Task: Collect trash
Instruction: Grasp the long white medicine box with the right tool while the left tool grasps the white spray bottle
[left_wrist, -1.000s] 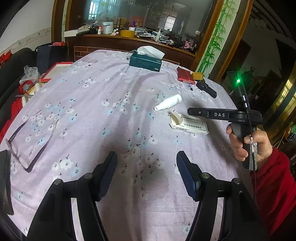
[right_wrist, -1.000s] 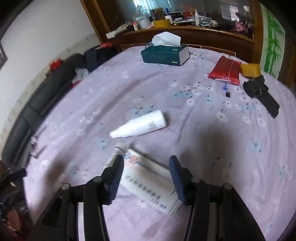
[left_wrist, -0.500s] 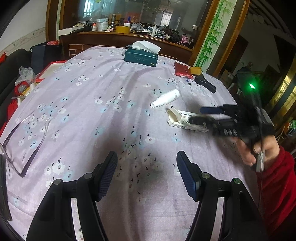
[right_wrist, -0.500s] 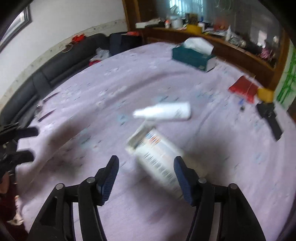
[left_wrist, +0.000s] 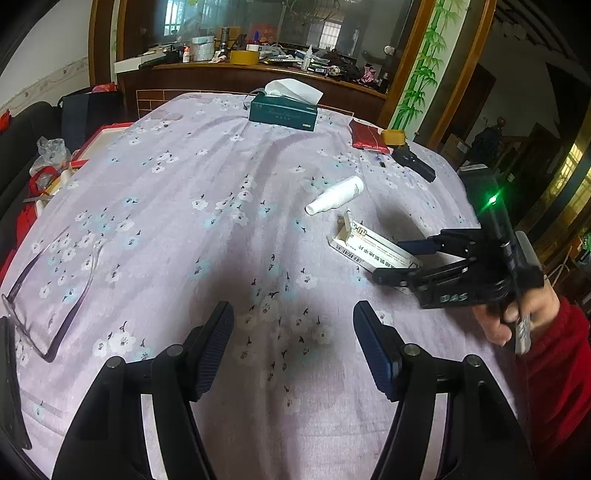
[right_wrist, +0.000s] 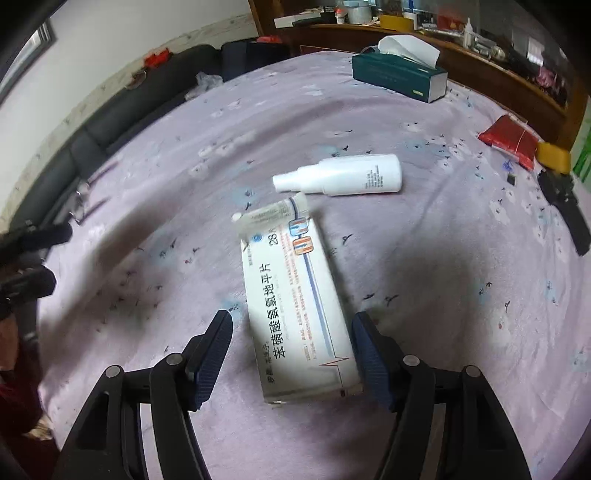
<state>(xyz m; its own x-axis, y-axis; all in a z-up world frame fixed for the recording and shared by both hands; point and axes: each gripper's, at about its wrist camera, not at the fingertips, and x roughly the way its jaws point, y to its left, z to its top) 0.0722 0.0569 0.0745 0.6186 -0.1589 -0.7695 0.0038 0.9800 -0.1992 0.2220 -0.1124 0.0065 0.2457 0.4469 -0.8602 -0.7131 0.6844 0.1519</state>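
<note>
An opened white medicine box (right_wrist: 295, 295) lies on the purple flowered tablecloth (right_wrist: 443, 280); it also shows in the left wrist view (left_wrist: 369, 248). My right gripper (right_wrist: 291, 350) is open, its jaws on either side of the box's near end, and it shows from the side in the left wrist view (left_wrist: 388, 258). A white spray bottle (right_wrist: 343, 174) lies on its side just beyond the box, also in the left wrist view (left_wrist: 336, 195). My left gripper (left_wrist: 293, 343) is open and empty over bare cloth.
A green tissue box (left_wrist: 283, 110) stands at the far end. A red packet (left_wrist: 367, 137), a yellow block (left_wrist: 393, 136) and a black tool (left_wrist: 413, 162) lie far right. Eyeglasses (left_wrist: 48, 295) lie at the left. A dark sofa (right_wrist: 110, 122) runs along the left side.
My right gripper has swung round and come down over the medicine box, now straddling its near end. My left gripper has barely moved.
</note>
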